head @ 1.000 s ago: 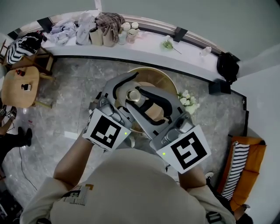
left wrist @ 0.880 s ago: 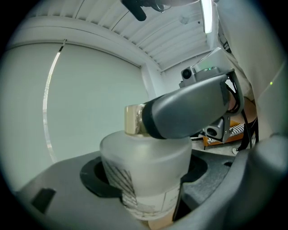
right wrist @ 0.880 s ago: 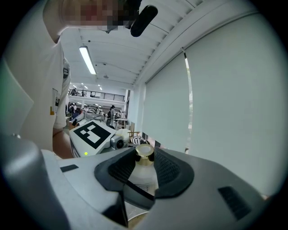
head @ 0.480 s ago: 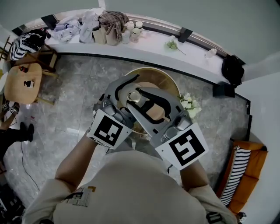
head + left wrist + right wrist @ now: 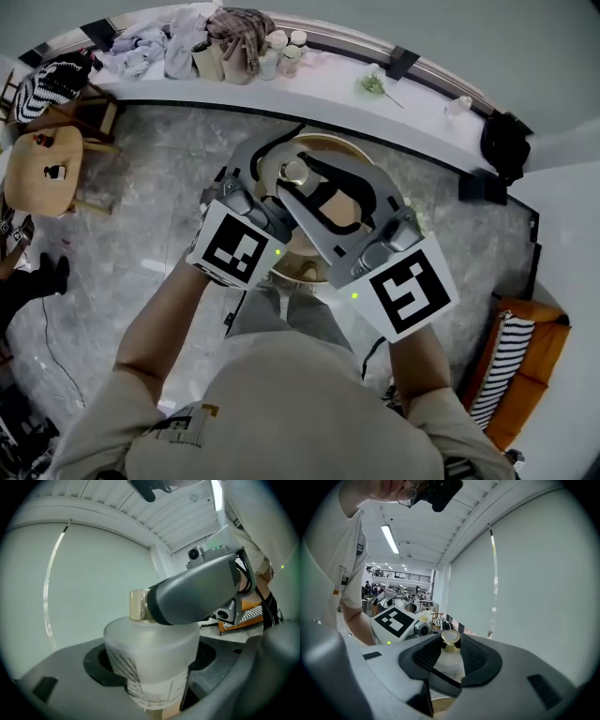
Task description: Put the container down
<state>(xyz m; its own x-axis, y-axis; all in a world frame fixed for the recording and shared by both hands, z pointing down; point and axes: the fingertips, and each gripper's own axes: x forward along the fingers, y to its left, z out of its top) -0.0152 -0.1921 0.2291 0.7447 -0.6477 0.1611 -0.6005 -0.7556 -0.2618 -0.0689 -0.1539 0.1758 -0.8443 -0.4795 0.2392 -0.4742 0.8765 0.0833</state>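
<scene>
**Two grippers sharing one frosted container**

The left gripper point(image 5: 151, 681) is clamping its jaws on the frosted body of the container point(image 5: 150, 651), which is standing upright between them. Just above those jaws, the right gripper point(image 5: 451, 652) is pinching the container's gold cap point(image 5: 451, 639) between its ribbed pads. A round wooden table point(image 5: 342, 145) is lying beneath both pairs of jaws; whether the container is touching it cannot be told.
</scene>
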